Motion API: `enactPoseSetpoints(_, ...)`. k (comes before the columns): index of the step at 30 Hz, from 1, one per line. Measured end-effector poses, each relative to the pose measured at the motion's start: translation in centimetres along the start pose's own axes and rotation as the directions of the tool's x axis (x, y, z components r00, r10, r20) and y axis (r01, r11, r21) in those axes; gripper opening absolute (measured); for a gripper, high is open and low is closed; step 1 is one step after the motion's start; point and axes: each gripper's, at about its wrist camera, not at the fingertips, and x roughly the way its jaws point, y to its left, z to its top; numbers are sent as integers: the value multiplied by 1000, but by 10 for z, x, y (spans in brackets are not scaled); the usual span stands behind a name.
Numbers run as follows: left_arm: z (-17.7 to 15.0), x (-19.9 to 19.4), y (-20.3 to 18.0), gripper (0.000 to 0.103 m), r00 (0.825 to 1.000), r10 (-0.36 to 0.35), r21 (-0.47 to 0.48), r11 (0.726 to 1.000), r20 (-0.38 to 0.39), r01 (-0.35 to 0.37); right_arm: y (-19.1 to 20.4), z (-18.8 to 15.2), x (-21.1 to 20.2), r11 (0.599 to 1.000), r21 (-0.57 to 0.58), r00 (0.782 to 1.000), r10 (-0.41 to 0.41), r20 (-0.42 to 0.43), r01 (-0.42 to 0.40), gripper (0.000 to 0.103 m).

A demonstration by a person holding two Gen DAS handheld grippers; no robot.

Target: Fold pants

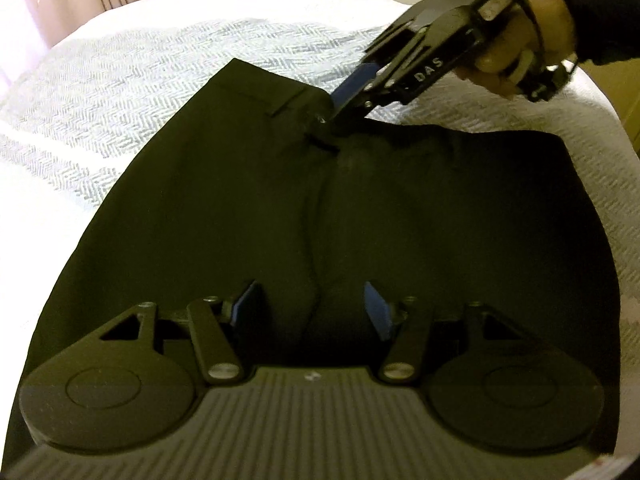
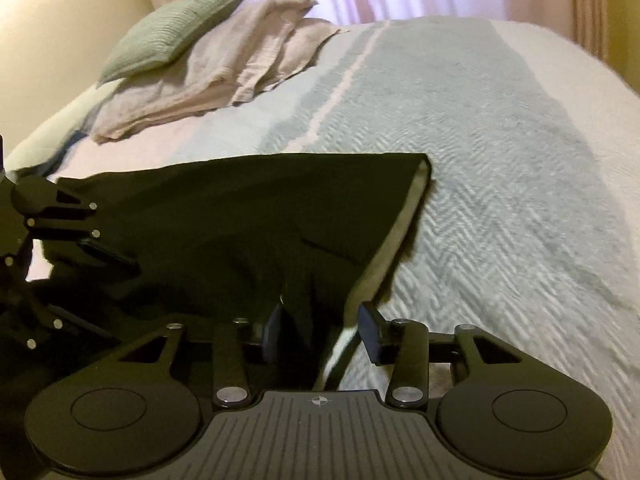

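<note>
- The bed (image 2: pixel 500 128) is your work surface: its herringbone cover is flat and broad, which is why the garment is spread on it rather than held in the air.
- The pants (image 1: pixel 240 208) lie dark and mostly flat across the cover, waistband toward the far side in the left wrist view, with a crease running down the middle. They look already doubled or ready for a lengthwise fold; I judge the fold is at an early stage.
- A pile of pale linens (image 2: pixel 224 72) and a green pillow (image 2: pixel 176 28) sit at the head of the bed, well apart from the pants, so they do not get in the way.
- Your right gripper (image 2: pixel 320 328) is at the waistband, near the middle seam. Its pads stand apart with cloth and the pale waistband lining between them; in the left wrist view its tips meet the fabric, but I cannot tell if it has pinched yet.
- Your left gripper (image 1: pixel 312 308) hovers over the lower part of the pants with its pads spread wide, holding nothing.
- No box, basket or drawer shows in either view, so there are no contents to report.
</note>
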Motion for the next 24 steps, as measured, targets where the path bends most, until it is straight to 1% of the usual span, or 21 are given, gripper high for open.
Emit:
enactPoseSetpoints(3, -1, 0, 2, 56, 1000, 5, 3, 1000, 4, -5, -9, 0, 2, 995, 31, 995, 94, -16, -94, 40)
enactPoseSetpoints(5, -2, -4, 3, 56, 1000, 10, 11, 1000, 5, -10, -13, 0, -3, 985, 66, 987, 159, -31, -157, 40)
enactPoseSetpoints(6, -2, -4, 4, 56, 1000, 13, 14, 1000, 8, -13, -17, -1, -5, 982, 82, 985, 172, -31, -169, 38)
enactPoseSetpoints(10, 0, -3, 8, 56, 1000, 16, 9, 1000, 9, -16, -28, -6, -3, 980, 100, 983, 178, -55, -172, 37)
enactPoseSetpoints(14, 3, 0, 11, 58, 1000, 20, 12, 1000, 8, -21, -35, -8, 3, 963, 164, 972, 227, -61, -215, 37)
enactPoseSetpoints(15, 4, 2, 11, 58, 1000, 21, 11, 1000, 6, -21, -39, -8, 3, 954, 195, 968, 243, -68, -226, 25)
enactPoseSetpoints(16, 4, 2, 11, 58, 1000, 21, 13, 1000, 6, -21, -43, -8, 3, 948, 219, 963, 255, -91, -230, 13)
enactPoseSetpoints(17, 5, 2, 11, 58, 1000, 22, 17, 1000, 8, -22, -45, -7, 1, 944, 234, 960, 260, -103, -231, 12)
enactPoseSetpoints(18, 5, 1, 11, 58, 1000, 23, 22, 999, 11, -24, -45, -7, -3, 939, 252, 956, 271, -115, -235, 4)
enactPoseSetpoints(21, 10, -2, 9, 58, 999, 16, 48, 999, 28, -18, -41, -4, -30, 936, 261, 947, 281, -152, -236, 0)
enactPoseSetpoints(22, 12, -2, 10, 58, 999, 12, 53, 999, 33, -13, -39, -2, -41, 936, 262, 946, 281, -159, -234, 0)
enactPoseSetpoints(24, 18, -3, 8, 58, 999, -3, 63, 998, 46, 0, -38, 0, -49, 936, 270, 944, 278, -175, -226, 0)
